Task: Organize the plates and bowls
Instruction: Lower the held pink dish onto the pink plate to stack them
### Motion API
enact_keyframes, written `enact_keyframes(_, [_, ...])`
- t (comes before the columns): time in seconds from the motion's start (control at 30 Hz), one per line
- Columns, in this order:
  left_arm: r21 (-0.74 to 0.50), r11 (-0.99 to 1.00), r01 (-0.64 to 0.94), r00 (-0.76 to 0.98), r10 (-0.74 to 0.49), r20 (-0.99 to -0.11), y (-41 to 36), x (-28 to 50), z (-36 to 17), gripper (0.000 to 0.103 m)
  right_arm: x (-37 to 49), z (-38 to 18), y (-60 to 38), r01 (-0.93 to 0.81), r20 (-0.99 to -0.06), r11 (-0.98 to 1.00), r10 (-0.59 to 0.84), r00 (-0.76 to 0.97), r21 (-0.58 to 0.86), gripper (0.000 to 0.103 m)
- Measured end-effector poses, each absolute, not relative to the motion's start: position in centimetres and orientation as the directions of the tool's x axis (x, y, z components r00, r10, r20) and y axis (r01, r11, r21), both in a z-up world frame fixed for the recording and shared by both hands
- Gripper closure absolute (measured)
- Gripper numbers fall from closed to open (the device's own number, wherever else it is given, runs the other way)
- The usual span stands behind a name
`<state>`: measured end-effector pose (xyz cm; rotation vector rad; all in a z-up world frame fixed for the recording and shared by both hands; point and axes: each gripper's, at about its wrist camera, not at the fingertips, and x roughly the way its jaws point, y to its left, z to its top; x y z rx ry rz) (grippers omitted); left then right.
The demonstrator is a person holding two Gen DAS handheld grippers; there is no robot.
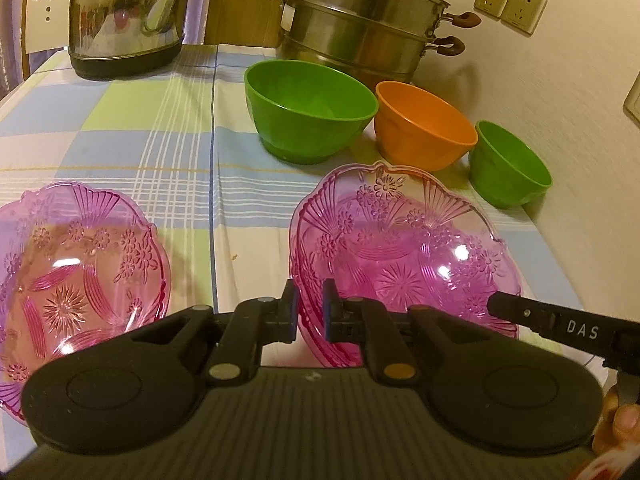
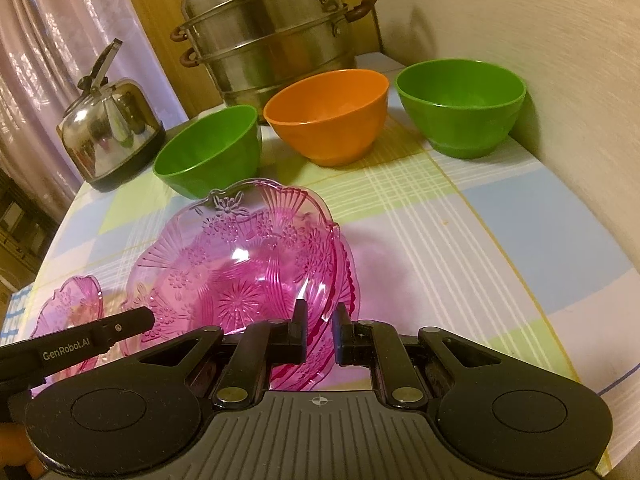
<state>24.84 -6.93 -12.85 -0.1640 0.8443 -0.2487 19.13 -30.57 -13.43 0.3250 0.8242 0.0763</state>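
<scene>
A pink see-through patterned bowl (image 1: 404,252) sits low on the checked tablecloth. Its rim looks doubled, so it may be two nested bowls. My left gripper (image 1: 310,300) is shut on its near left rim. My right gripper (image 2: 320,320) is shut on the opposite rim of the same pink bowl (image 2: 240,272). Each view shows one finger of the other gripper at the bowl's far side: the right's finger (image 1: 540,316) and the left's finger (image 2: 100,334). A second pink bowl (image 1: 72,276) lies apart to the left. Behind stand a large green bowl (image 1: 308,112), an orange bowl (image 1: 424,128) and a small green bowl (image 1: 508,164).
A tall steel steamer pot (image 1: 360,20) and a steel kettle (image 1: 124,20) stand at the back of the table (image 1: 168,140). A wall with sockets runs close along the right edge. A white chair back (image 1: 44,12) shows at the far left.
</scene>
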Motion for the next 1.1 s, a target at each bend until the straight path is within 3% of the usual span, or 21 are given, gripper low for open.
enact_keyframes(1.1, [-0.199,0.961,0.191,0.624,-0.275,-0.731,-7.44,25.35,-13.23,0.09,19.31,-13.52,-30.59,0.072,-0.72,0.95,0.181,0.67,0.305,0.09])
